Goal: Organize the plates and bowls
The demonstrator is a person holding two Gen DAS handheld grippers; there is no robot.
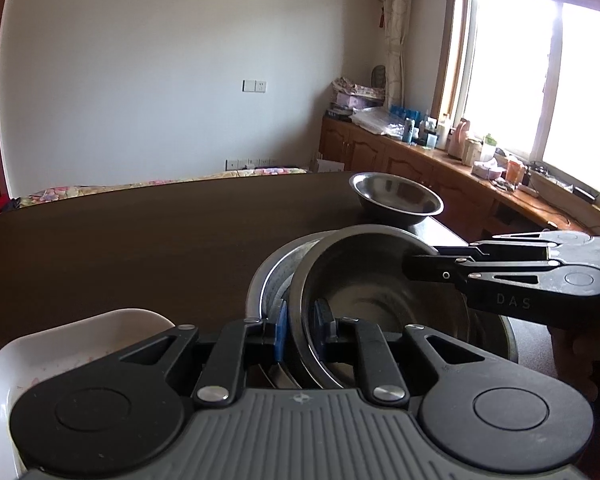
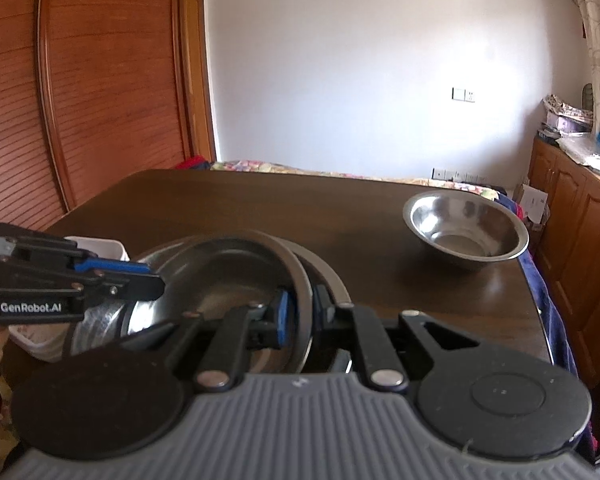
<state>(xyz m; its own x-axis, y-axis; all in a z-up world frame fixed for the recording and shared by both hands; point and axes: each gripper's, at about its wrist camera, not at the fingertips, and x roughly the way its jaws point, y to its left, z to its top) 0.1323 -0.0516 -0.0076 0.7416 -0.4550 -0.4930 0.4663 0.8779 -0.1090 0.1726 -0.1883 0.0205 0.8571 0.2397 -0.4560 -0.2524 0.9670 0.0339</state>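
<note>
Both grippers clamp one steel bowl (image 1: 384,280) by opposite rims: left gripper (image 1: 302,330) at its 6 o'clock, right gripper (image 1: 416,268) at 3 o'clock; the bowl, dull and shallow, tilts over a larger steel basin (image 1: 268,276) on the dark table (image 1: 140,240); a second bowl (image 1: 396,198) sits apart at 12 o'clock.
</note>
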